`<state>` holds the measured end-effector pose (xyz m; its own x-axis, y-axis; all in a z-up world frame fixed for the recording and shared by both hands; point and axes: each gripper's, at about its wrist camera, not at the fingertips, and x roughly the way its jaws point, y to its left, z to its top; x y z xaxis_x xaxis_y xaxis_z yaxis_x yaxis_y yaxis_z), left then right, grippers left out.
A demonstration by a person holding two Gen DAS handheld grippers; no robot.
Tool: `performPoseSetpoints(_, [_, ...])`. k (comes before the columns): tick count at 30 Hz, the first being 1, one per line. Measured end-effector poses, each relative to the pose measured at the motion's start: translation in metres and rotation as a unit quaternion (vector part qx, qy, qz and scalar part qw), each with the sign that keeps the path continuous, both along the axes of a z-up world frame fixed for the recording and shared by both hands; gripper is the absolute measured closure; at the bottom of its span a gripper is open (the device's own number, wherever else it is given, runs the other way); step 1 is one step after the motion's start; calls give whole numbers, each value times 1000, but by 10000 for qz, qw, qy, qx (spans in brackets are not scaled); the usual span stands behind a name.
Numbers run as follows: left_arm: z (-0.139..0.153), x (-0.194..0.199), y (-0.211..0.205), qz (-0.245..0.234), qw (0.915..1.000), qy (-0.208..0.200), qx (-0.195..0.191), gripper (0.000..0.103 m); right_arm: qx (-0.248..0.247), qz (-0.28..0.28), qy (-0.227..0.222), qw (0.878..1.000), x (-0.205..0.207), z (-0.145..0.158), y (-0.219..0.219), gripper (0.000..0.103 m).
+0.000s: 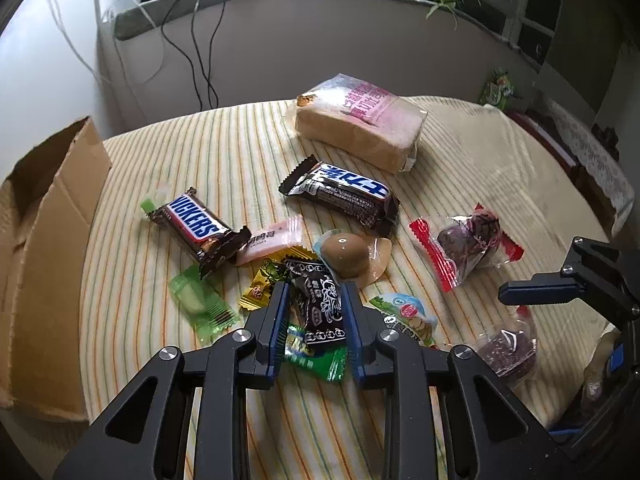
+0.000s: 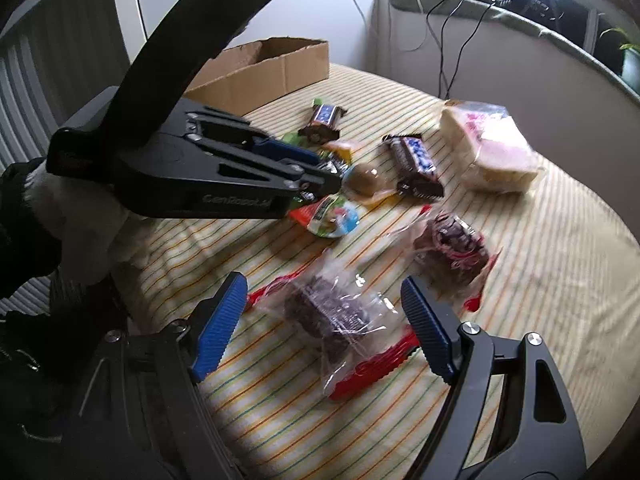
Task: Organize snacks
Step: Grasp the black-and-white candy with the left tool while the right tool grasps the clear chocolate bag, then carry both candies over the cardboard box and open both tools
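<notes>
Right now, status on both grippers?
Left gripper shut on black printed candy packet. Right gripper open, straddling clear red-edged cake wrapper. Nothing in the way.

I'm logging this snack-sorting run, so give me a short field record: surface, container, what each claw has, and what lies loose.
surface: striped cloth over a table
container: open cardboard box at the cloth's edge
left claw: closed on a black candy wrapper in the snack pile
right claw: open, astride a clear packet with red ends, pads not touching it
loose snacks: Snickers bar, second chocolate bar, bagged bread, packed brown egg, second red-ended packet
</notes>
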<state>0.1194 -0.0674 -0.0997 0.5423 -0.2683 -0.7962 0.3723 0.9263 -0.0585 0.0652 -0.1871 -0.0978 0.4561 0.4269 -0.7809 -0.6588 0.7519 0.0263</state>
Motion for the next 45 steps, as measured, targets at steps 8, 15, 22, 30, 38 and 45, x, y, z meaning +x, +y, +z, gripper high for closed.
performPoseSetpoints(8, [-3, 2, -8, -182, 9994, -160, 237, 77, 38, 7, 195, 9998, 1, -4, -2, 54])
performPoseSetpoints(15, [-3, 2, -3, -159, 9997, -183, 90, 84, 124, -203, 297, 9993, 2, -3, -9, 65])
performPoseSetpoints(22, [-1, -7, 2, -59, 9997, -210, -127, 84, 280, -480, 279, 9981, -2, 2, -19, 66])
performPoseSetpoints(30, [20, -15, 20, 160, 9974, -345, -605, 84, 515, -734, 126, 9959, -6, 21, -28, 66])
performPoseSetpoints(38, [41, -24, 47, 370, 9944, -604, -783, 84, 595, -744, -69, 9954, 3, 44, -13, 66])
performPoseSetpoints(45, [58, -30, 87, 729, 9905, -850, -794, 84, 541, -624, -242, 9963, 17, 60, 26, 66])
